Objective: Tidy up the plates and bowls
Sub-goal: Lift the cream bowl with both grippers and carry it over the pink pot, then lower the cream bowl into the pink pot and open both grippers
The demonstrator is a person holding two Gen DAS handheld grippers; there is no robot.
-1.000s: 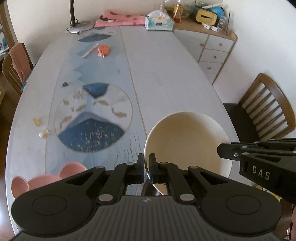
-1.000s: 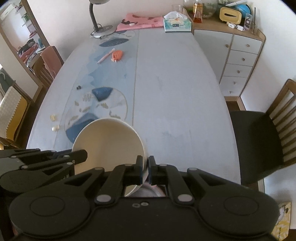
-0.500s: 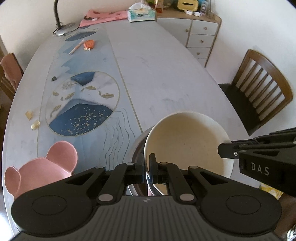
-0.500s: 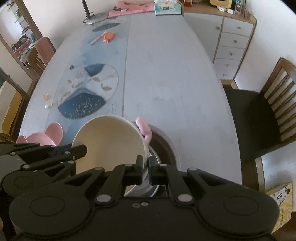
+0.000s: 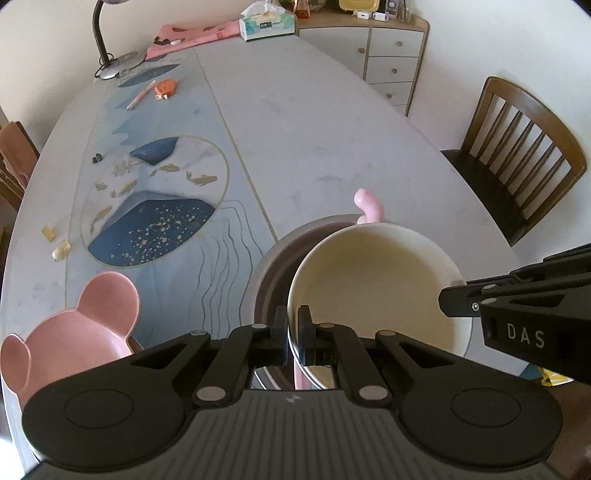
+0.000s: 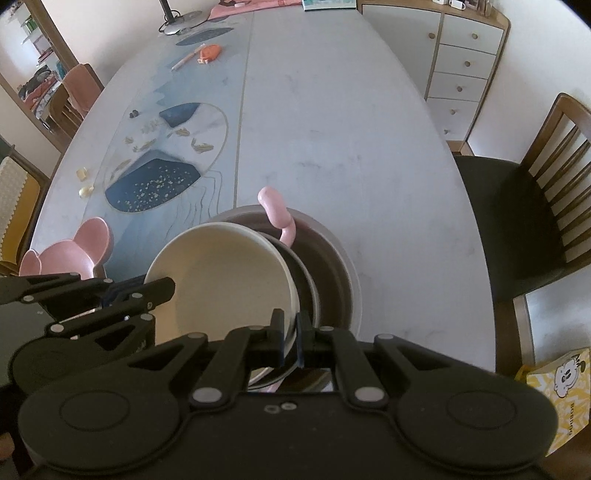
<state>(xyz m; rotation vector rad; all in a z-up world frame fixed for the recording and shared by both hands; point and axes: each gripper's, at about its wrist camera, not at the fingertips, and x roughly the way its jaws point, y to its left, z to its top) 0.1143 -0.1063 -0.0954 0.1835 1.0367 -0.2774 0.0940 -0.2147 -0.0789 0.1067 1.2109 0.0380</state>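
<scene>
A cream bowl [image 5: 376,291] is held by both grippers on opposite rims, just above a dark brown bowl [image 5: 275,269] on the table. My left gripper [image 5: 293,334] is shut on the cream bowl's left rim. My right gripper [image 6: 290,338] is shut on the cream bowl's [image 6: 229,284] right rim. In the right wrist view a metal-rimmed bowl [image 6: 308,288] sits inside the brown bowl [image 6: 340,273], with a pink handle [image 6: 277,214] sticking up at its far side. A pink bear-shaped bowl [image 5: 70,332] sits at the near left edge, also seen in the right wrist view [image 6: 74,251].
The long table [image 5: 314,122] has a blue patterned runner [image 5: 155,192]. A pen and orange item [image 5: 166,86], a lamp [image 5: 110,62] and a tissue box [image 5: 267,24] lie at the far end. A wooden chair [image 5: 517,158] and white drawers [image 5: 391,62] stand on the right.
Both grippers have carried the cream bowl back toward the near end and lowered it over the brown bowl; the pink handle and the bear bowl have come into view.
</scene>
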